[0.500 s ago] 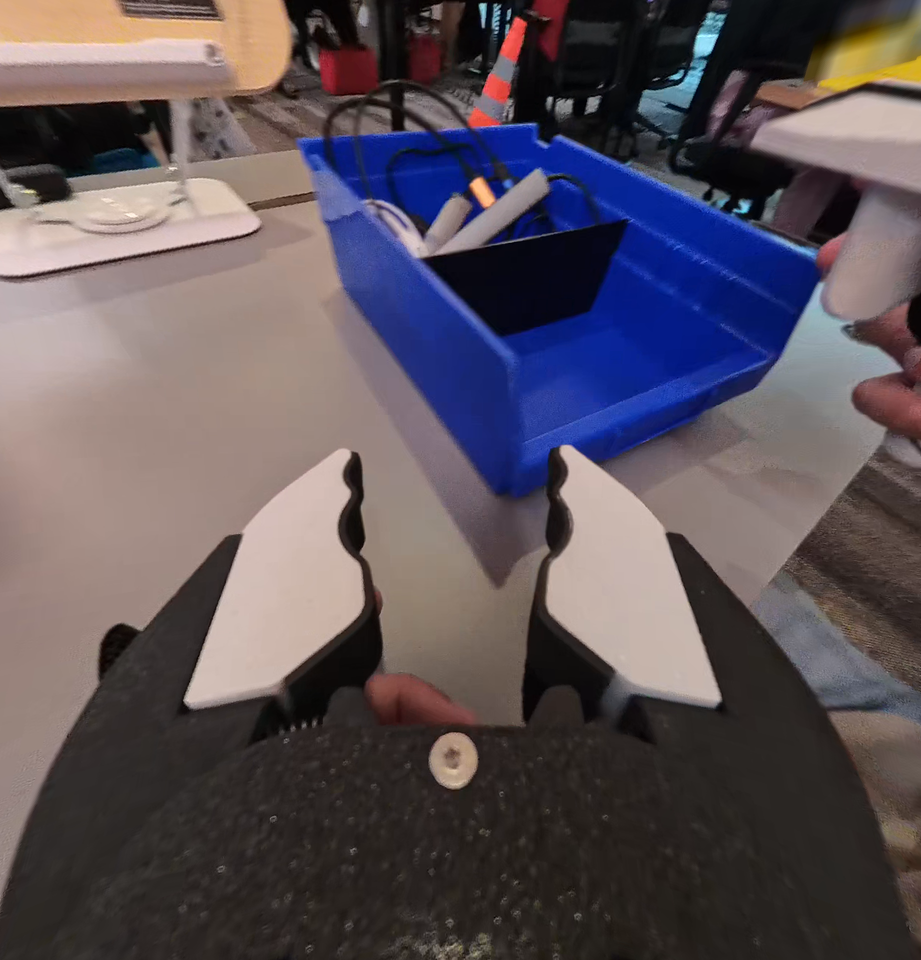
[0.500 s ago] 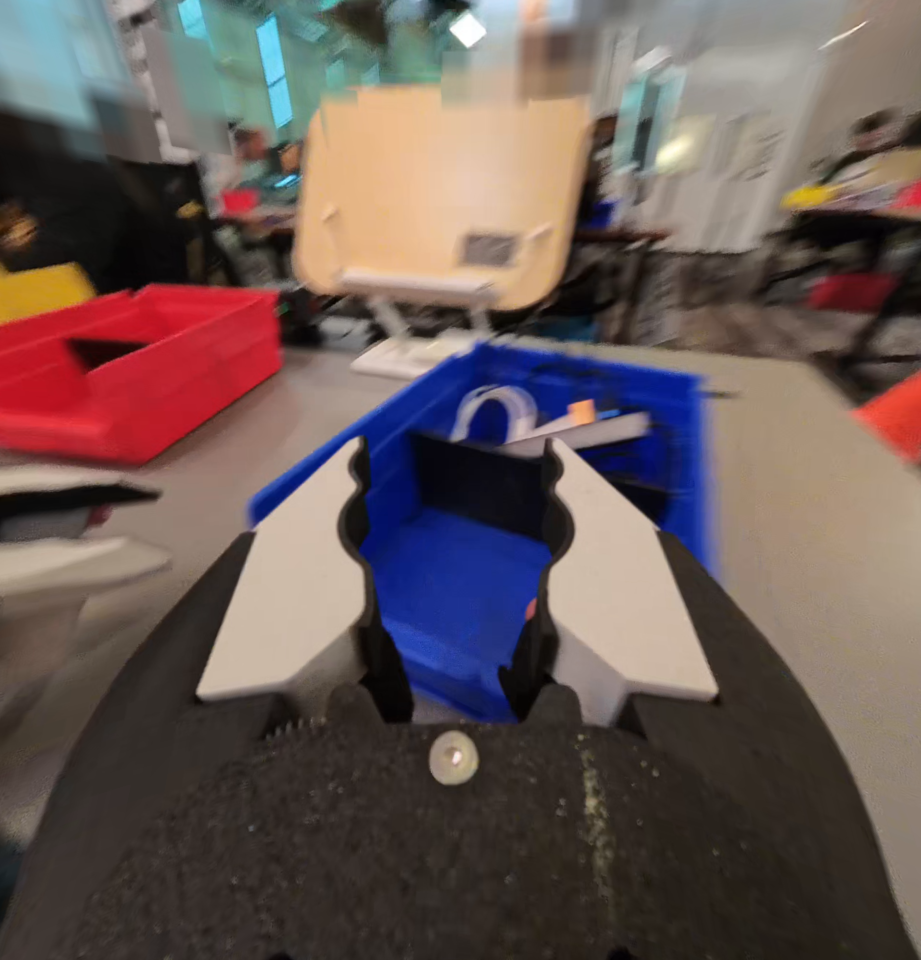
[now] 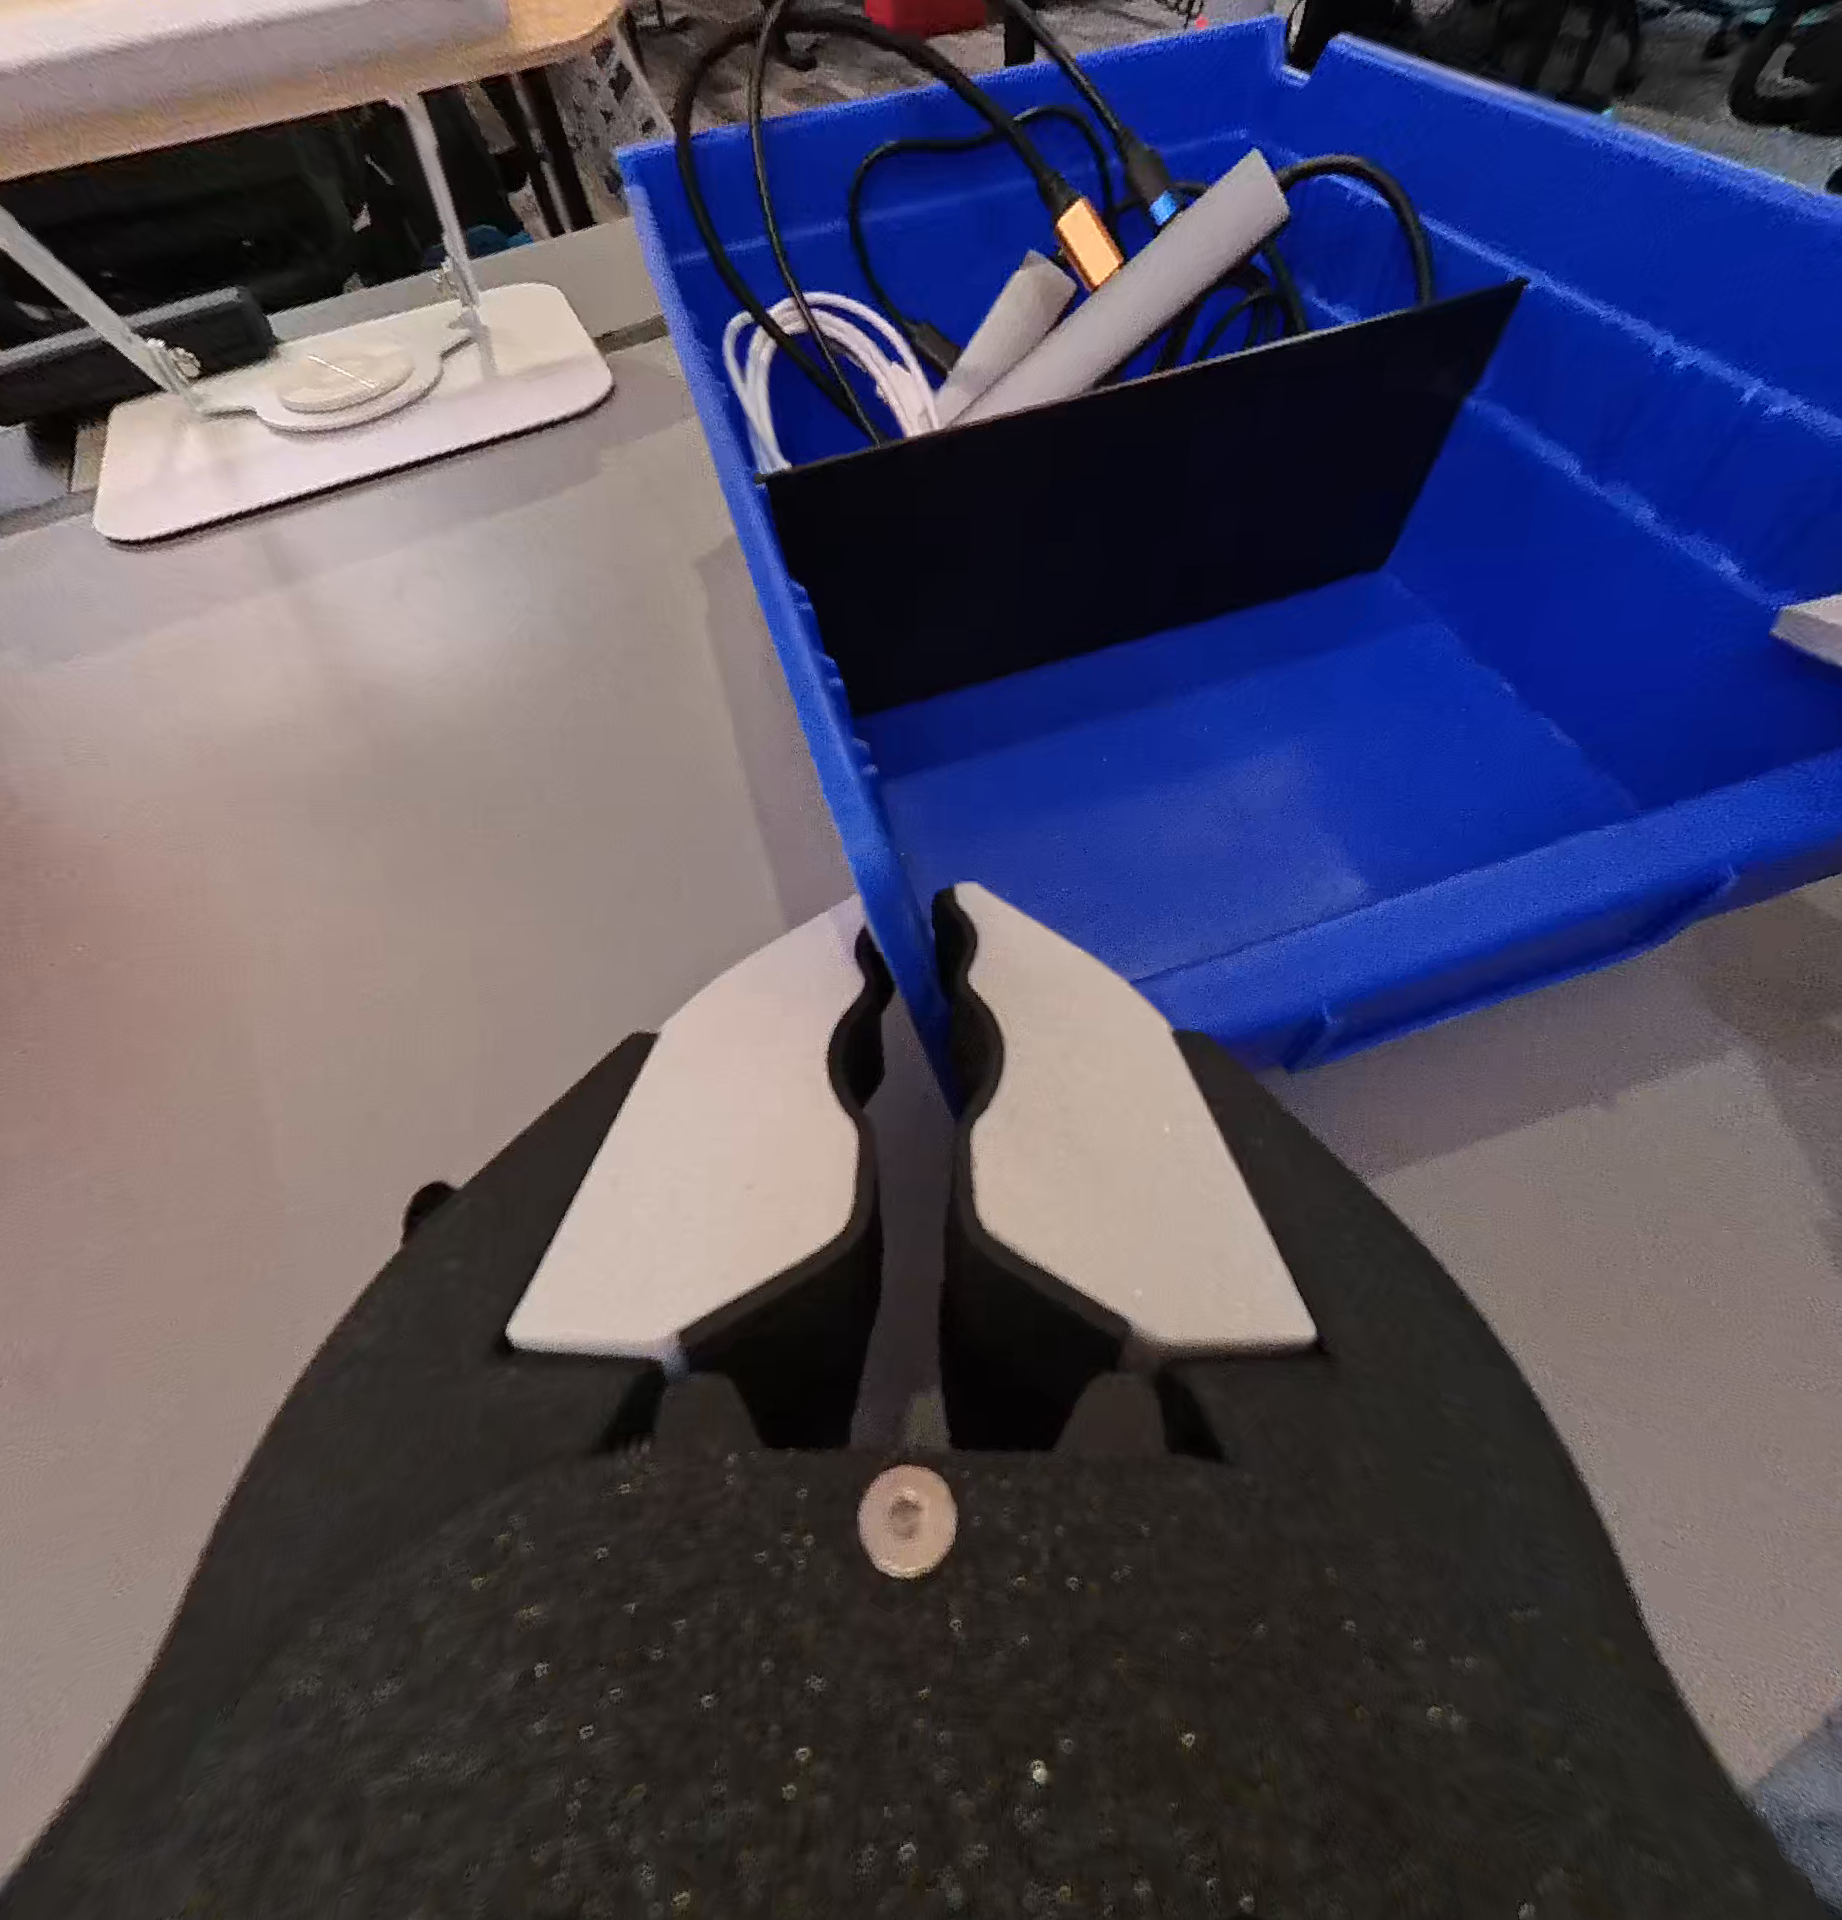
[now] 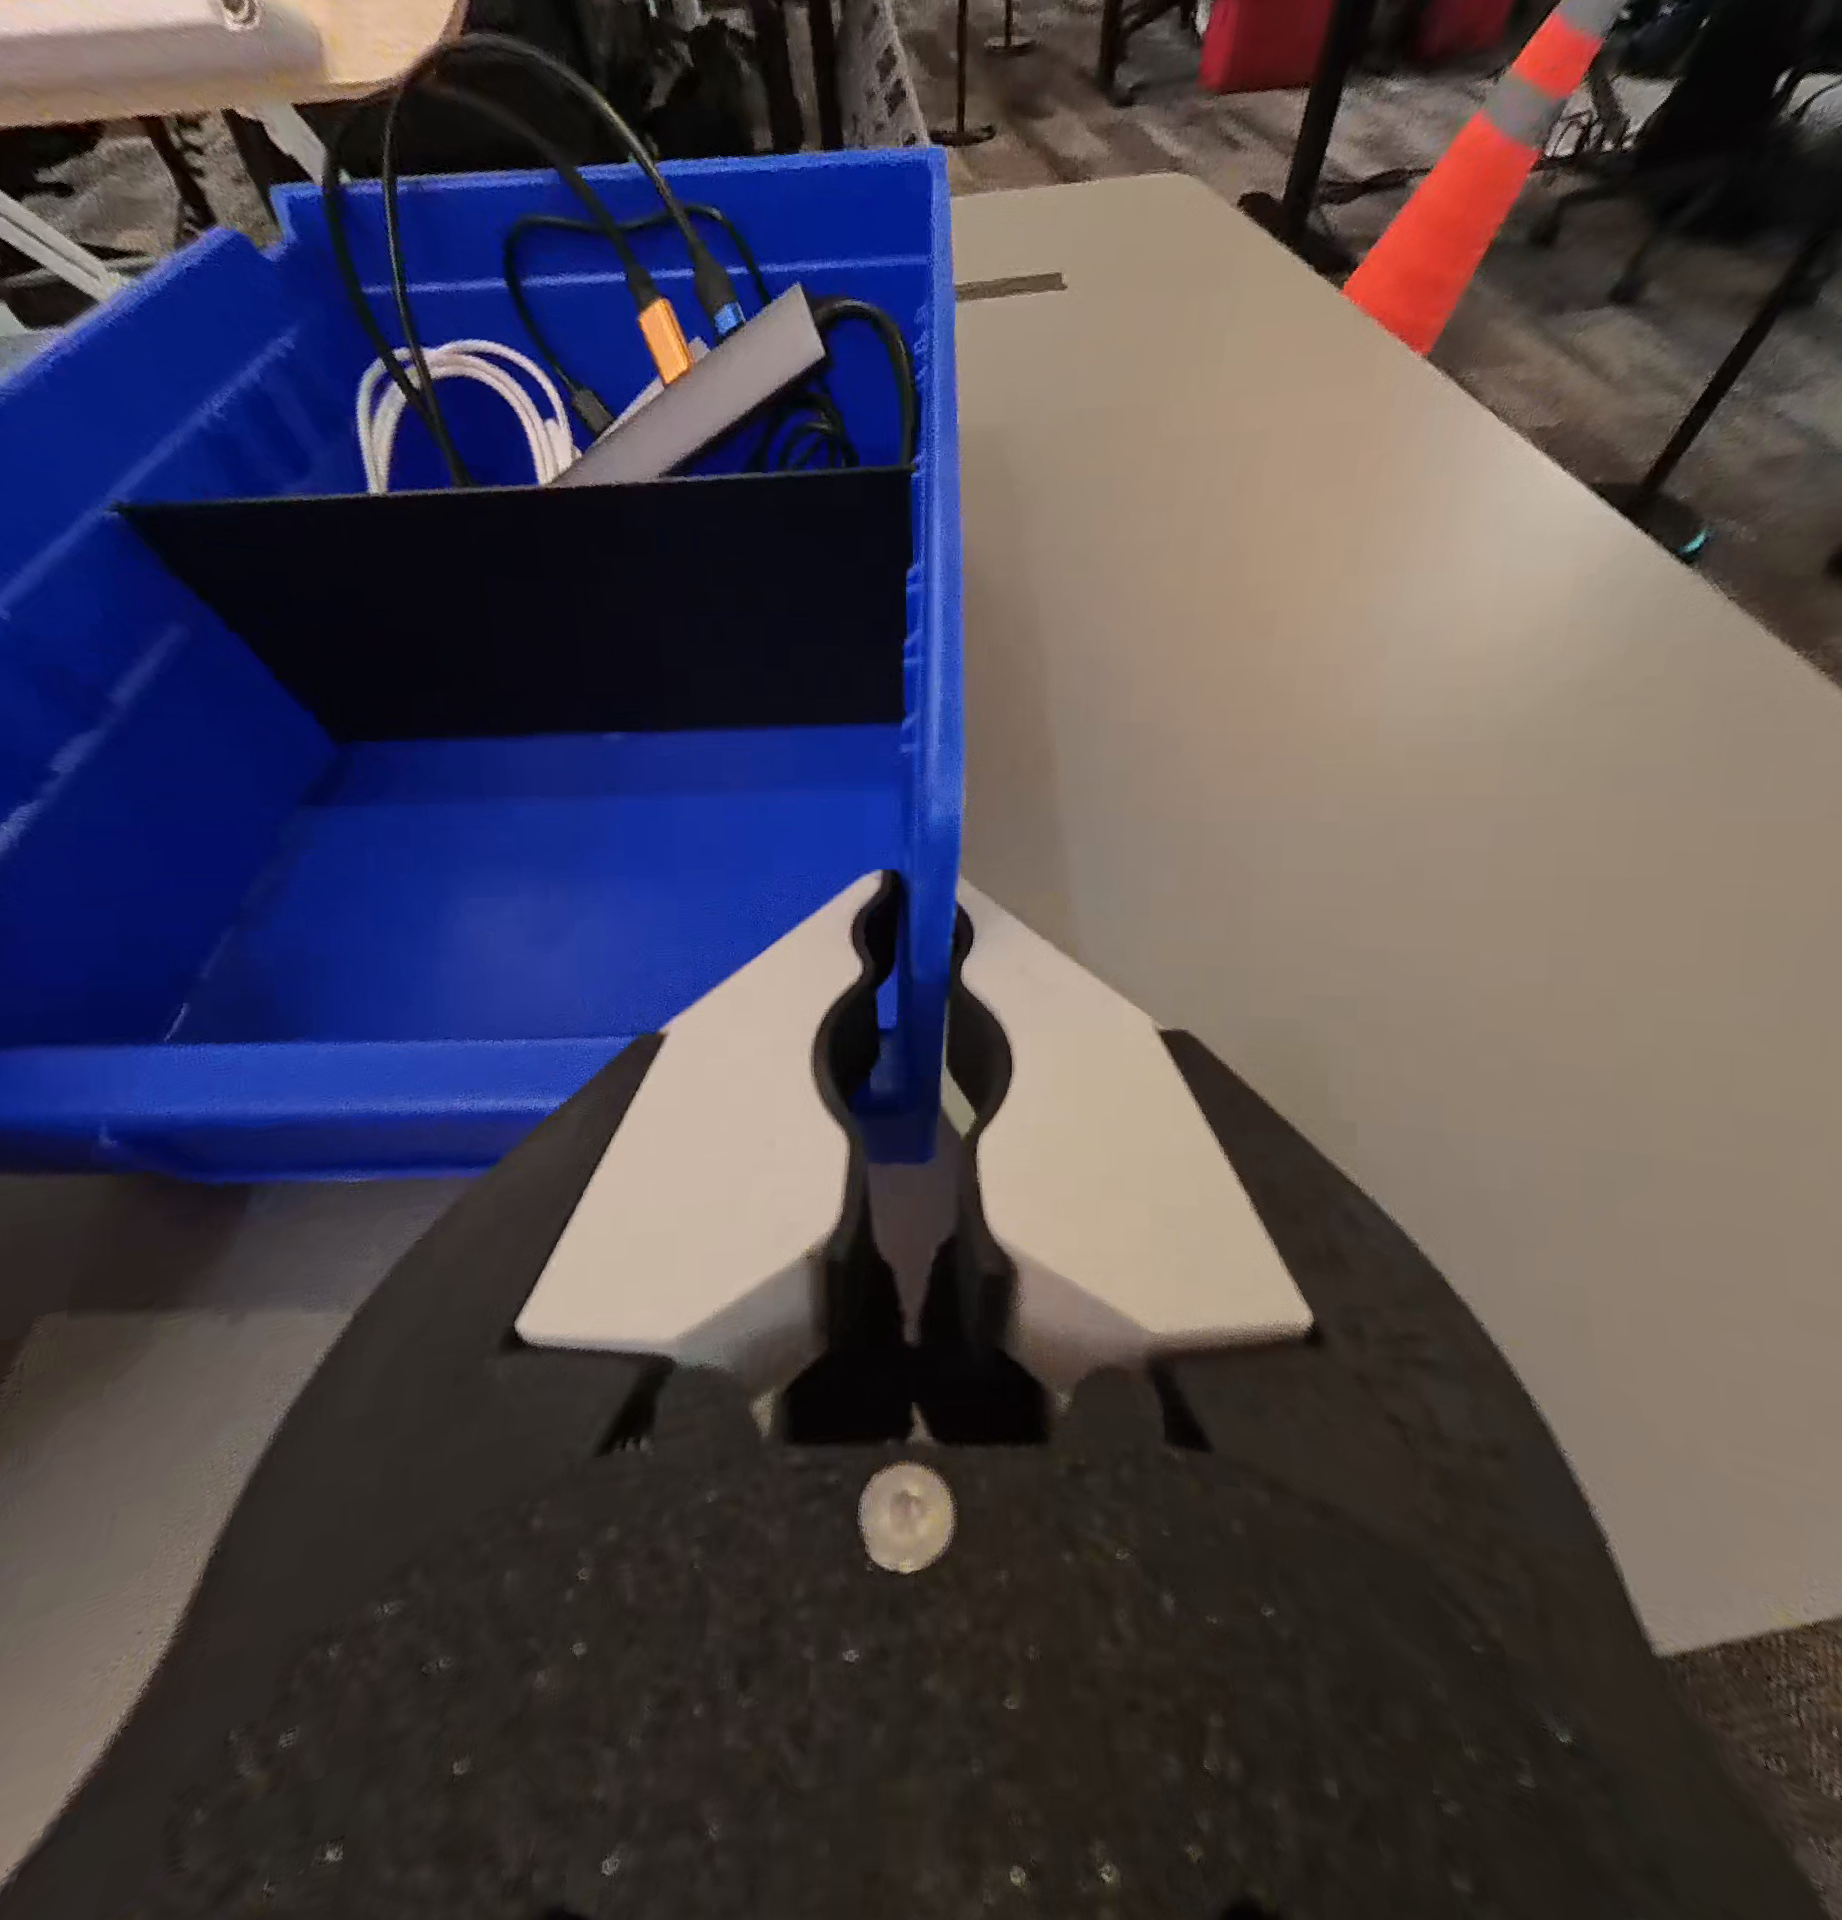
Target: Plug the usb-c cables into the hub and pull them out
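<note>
Blue plastic fills both views: a bin point(image 3: 1519, 966) stands on a grey table point(image 3: 325, 883), split by a dark divider point(image 3: 1104, 551) into a near compartment and a far one.

From the left wrist view, the left gripper point(image 3: 909, 935) sits at 6 o'clock, its jaws nearly together and clamped on the bin's left side wall near the front corner; one finger is outside the wall, the other inside. From the right wrist view, the right gripper point(image 4: 922, 914) is likewise pinched on the opposite side wall near its front corner, the blue wall running up between the two fingers. An edge of the right gripper shows at 3 o'clock in the left view.

Behind the divider, toward 12 o'clock, lie the task's things: two grey hubs point(image 3: 1135, 312) leaning against each other, black cables point(image 3: 875, 187) looping above the rim, and a coiled white cable point(image 3: 823, 364) at the left of that compartment. An orange plug point(image 3: 1086, 244) and a blue plug point(image 3: 1166, 206) sit against the longer hub; I cannot tell how deep they are seated.

At 10 o'clock in the left view a white stand point(image 3: 356, 416) rests on the table. At 1 o'clock in the right view an orange cone point(image 4: 1457, 208) stands on the floor beyond the table.
</note>
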`<action>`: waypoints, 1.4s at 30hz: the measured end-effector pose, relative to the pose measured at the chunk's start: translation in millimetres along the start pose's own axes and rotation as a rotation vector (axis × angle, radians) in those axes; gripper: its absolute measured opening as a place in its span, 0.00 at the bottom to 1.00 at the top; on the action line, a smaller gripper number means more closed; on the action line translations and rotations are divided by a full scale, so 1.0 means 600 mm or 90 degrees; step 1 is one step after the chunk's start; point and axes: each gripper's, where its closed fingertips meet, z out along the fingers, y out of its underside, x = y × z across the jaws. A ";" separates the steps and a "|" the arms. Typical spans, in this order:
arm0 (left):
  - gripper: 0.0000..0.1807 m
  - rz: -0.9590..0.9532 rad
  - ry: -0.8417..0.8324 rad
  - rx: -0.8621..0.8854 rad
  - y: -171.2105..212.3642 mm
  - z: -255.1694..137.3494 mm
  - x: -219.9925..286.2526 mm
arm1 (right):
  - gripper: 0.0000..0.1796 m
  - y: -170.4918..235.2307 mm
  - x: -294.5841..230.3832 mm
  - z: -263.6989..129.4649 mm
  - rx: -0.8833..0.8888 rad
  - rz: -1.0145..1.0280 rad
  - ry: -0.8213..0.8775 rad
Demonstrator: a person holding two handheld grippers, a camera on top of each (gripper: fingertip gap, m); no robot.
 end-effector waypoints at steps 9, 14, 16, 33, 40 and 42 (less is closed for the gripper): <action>0.02 -0.029 -0.079 0.043 -0.021 -0.042 -0.111 | 0.01 -0.068 -0.103 -0.012 0.097 -0.020 0.014; 0.02 -0.032 -0.166 0.042 -0.010 -0.083 -0.218 | 0.01 -0.071 -0.219 0.020 0.111 -0.071 -0.062; 0.02 -0.051 -0.180 0.019 0.009 -0.092 -0.248 | 0.01 -0.062 -0.258 0.031 0.096 -0.083 -0.093; 0.24 -0.325 -0.075 0.181 0.005 -0.243 -0.398 | 0.16 -0.037 -0.338 -0.077 0.076 -0.141 -0.352; 0.34 -0.177 -0.350 -0.044 0.146 -0.272 -0.670 | 0.25 -0.012 -0.387 -0.159 0.077 -0.145 -0.473; 0.33 -0.161 -0.373 -0.086 0.168 -0.255 -0.707 | 0.28 0.023 -0.420 -0.172 0.047 -0.175 -0.503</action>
